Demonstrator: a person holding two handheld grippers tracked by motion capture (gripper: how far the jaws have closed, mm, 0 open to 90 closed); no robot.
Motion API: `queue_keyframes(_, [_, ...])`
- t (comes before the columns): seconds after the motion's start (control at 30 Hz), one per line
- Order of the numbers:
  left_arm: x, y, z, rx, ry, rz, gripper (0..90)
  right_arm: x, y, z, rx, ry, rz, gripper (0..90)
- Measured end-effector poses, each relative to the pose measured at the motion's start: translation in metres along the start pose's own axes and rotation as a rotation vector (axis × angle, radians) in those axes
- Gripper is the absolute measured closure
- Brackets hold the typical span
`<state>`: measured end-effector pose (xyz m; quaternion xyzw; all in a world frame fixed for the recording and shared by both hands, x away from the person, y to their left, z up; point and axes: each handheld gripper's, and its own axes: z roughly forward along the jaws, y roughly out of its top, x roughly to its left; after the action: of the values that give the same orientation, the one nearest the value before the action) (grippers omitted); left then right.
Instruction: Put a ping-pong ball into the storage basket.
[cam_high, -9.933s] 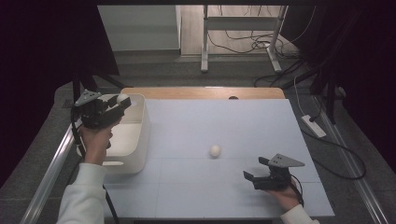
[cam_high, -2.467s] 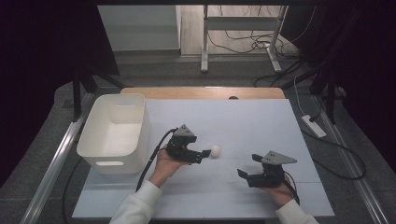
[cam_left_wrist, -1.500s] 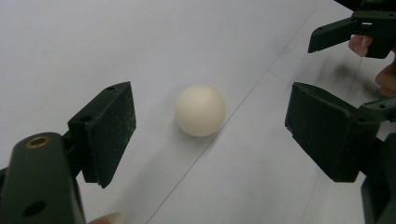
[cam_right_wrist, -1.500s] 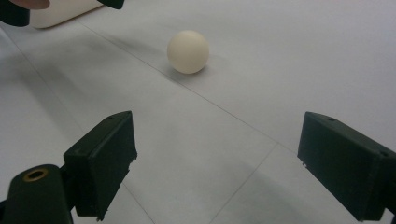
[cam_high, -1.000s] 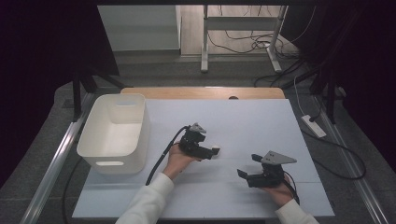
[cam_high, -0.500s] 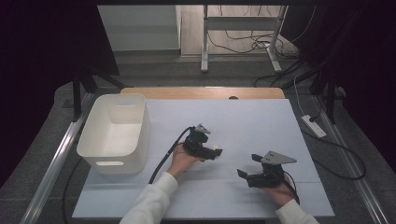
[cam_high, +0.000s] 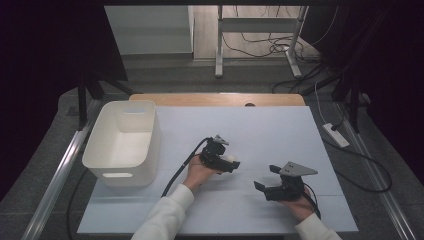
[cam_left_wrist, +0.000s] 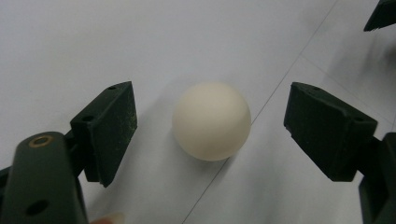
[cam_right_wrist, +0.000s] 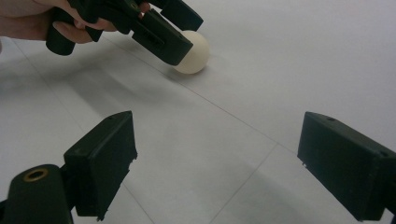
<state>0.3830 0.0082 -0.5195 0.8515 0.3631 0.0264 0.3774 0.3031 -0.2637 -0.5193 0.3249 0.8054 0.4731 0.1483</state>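
Two black jaws of the left gripper stand apart on either side of a cream ball, with a clear gap on each side, so the pads do not yet press on it. They have just been closing a little, with the ball between them, which suggests the pinch is starting but the ball is not yet held. The ball rests on the pale table, just below the middle of the high view, where it peeks out at the tip of the left gripper.

Against the earliest high view, much differs. There the left gripper was raised at the upper left, over the white bin, and the ball lay alone near the middle of the sheet. About two seconds back it had come to the ball's left side; a second ago it was already over the ball, and it has barely shifted since.

The right gripper, at the lower right of the high view, lies low on the table with its jaws wide apart and nothing between them. It has kept its place throughout. Its own view shows the ball at the upper left, behind the other gripper.
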Motion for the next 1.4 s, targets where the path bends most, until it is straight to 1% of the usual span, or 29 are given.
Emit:
queue_keyframes(0.17, [0.0,-0.001,0.003,0.014,-0.009,0.004,21.9,0.0,0.0,0.0,0.0,0.0,0.0,11.3])
queue_keyframes(0.27, [-0.001,-0.002,0.005,0.025,0.001,0.016,25.6,0.0,0.0,0.0,-0.001,-0.001,0.0,11.3])
queue_keyframes(0.33, [-0.001,-0.002,0.006,0.026,0.007,0.015,31.2,0.0,0.0,0.0,0.0,-0.001,0.0,11.3])
queue_keyframes(0.43, [-0.002,-0.002,0.005,0.016,0.012,0.016,41.7,0.0,0.0,-0.001,-0.001,-0.001,0.0,11.3])
queue_keyframes(0.5, [-0.003,-0.001,0.004,-0.001,0.012,0.015,48.0,0.0,0.0,-0.001,-0.001,-0.002,0.0,11.4])
queue_keyframes(0.53, [-0.003,-0.001,0.003,-0.002,0.012,0.016,50.0,0.0,0.0,-0.001,-0.002,-0.002,0.0,11.3])
queue_keyframes(0.67, [-0.003,-0.001,0.003,0.001,0.015,0.02,50.6,0.0,0.0,-0.001,-0.002,-0.002,0.0,11.4])
queue_keyframes(0.83, [-0.004,-0.001,0.0,-0.009,0.017,0.022,50.8,0.0,0.0,-0.001,-0.002,-0.003,-0.001,11.4])
queue_keyframes(0.87, [-0.005,-0.001,-0.001,-0.02,0.013,0.018,50.8,0.0,0.0,-0.001,-0.002,-0.003,-0.001,11.4])
queue_keyframes(0.97, [-0.006,0.0,-0.005,-0.024,0.015,0.028,50.8,0.0,0.0,-0.001,-0.002,-0.004,-0.001,11.4])
queue_keyframes(1.3, [-0.01,0.0,-0.015,-0.07,0.018,0.028,50.8,0.0,0.0,-0.001,-0.001,-0.006,-0.002,11.5])
queue_keyframes(1.4, [-0.01,0.0,-0.017,-0.077,0.017,0.026,50.8,0.0,0.0,-0.001,0.0,-0.006,-0.003,11.5])
